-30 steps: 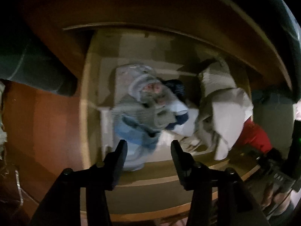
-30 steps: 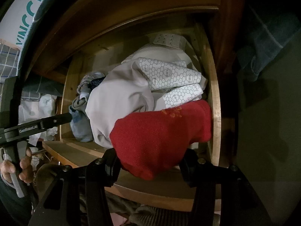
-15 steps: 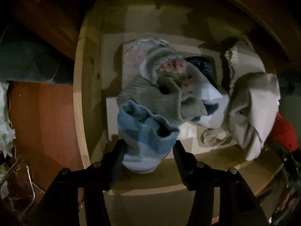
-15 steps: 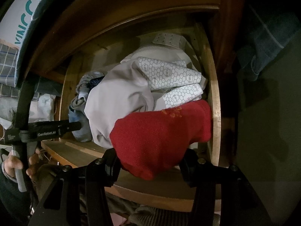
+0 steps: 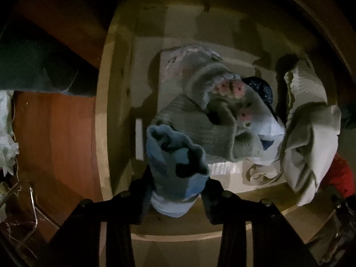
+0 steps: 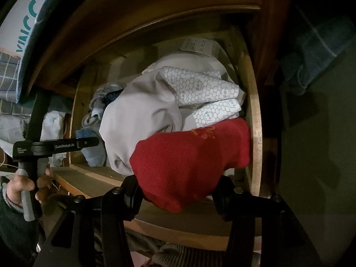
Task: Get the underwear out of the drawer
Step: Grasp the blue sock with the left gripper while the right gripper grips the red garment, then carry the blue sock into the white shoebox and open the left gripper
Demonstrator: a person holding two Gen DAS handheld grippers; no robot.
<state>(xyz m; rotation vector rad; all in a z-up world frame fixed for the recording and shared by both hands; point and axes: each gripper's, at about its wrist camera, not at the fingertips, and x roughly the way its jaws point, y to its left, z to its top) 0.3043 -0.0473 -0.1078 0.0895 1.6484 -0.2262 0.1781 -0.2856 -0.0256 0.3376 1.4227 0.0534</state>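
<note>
The wooden drawer (image 5: 104, 133) is pulled out and full of rolled clothes. My left gripper (image 5: 176, 187) points down into its left end. Its jaws are closing on a blue rolled garment (image 5: 173, 155), and the pads press its sides. Behind that lie a grey ribbed roll (image 5: 200, 129) and a pale floral piece (image 5: 189, 66). At the drawer's (image 6: 253, 133) right end my right gripper (image 6: 178, 189) is shut on a red knitted garment (image 6: 191, 155), which hides its fingertips. The left gripper's body (image 6: 55, 146) and the hand (image 6: 22, 184) holding it show at the left of the right wrist view.
A pale grey cloth (image 6: 138, 120) and white hexagon-patterned rolls (image 6: 200, 84) fill the drawer's middle and right. The cabinet top overhangs the drawer's back, with a box with teal lettering (image 6: 22, 22) on it. Reddish wood (image 5: 55, 144) and clear plastic (image 5: 22, 200) lie left of the drawer.
My left gripper has sunk into the drawer and its fingers have come in around the blue garment. The right gripper and the red garment have not moved.
</note>
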